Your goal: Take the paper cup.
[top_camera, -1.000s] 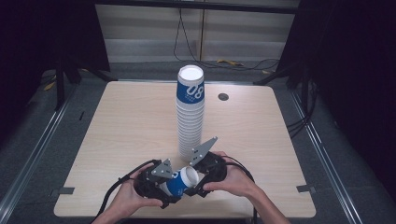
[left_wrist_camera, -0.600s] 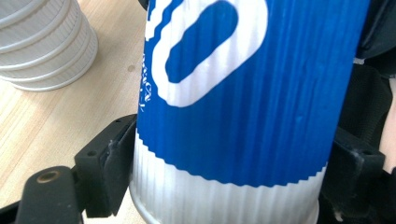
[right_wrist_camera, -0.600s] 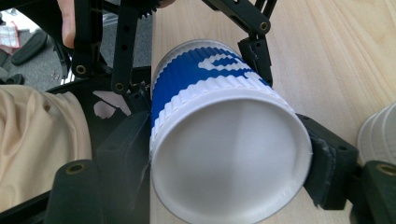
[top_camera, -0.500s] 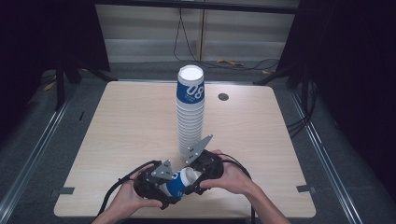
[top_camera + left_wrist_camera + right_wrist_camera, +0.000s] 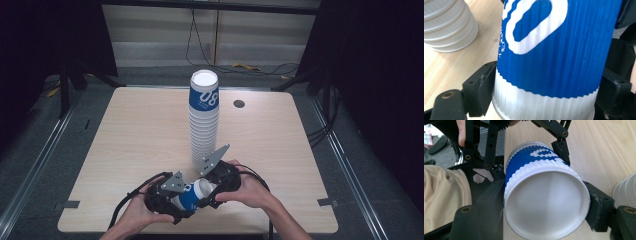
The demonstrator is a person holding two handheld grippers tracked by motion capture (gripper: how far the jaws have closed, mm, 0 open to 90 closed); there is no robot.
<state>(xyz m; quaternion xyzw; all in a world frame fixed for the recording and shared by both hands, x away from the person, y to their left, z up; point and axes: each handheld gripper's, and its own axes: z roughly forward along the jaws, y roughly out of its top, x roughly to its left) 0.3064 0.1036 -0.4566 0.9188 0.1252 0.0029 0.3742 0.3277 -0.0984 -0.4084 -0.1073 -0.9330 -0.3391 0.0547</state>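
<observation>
I have both the left gripper (image 5: 167, 197) and right gripper (image 5: 220, 181) clamped on one ribbed cup (image 5: 192, 195) between their jaws; squeezing harder risks crushing it.

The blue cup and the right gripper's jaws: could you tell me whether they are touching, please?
Touching. In the right gripper view, the right gripper has both black jaws pressed against the blue cup near its white end.

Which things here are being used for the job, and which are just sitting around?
In use:
- blue and white paper cup, lying sideways, clamped by both grippers
- left gripper
- right gripper
- tall cup stack, standing just behind them

Just sitting around:
- round hole in the table
- cables on the floor behind
</observation>
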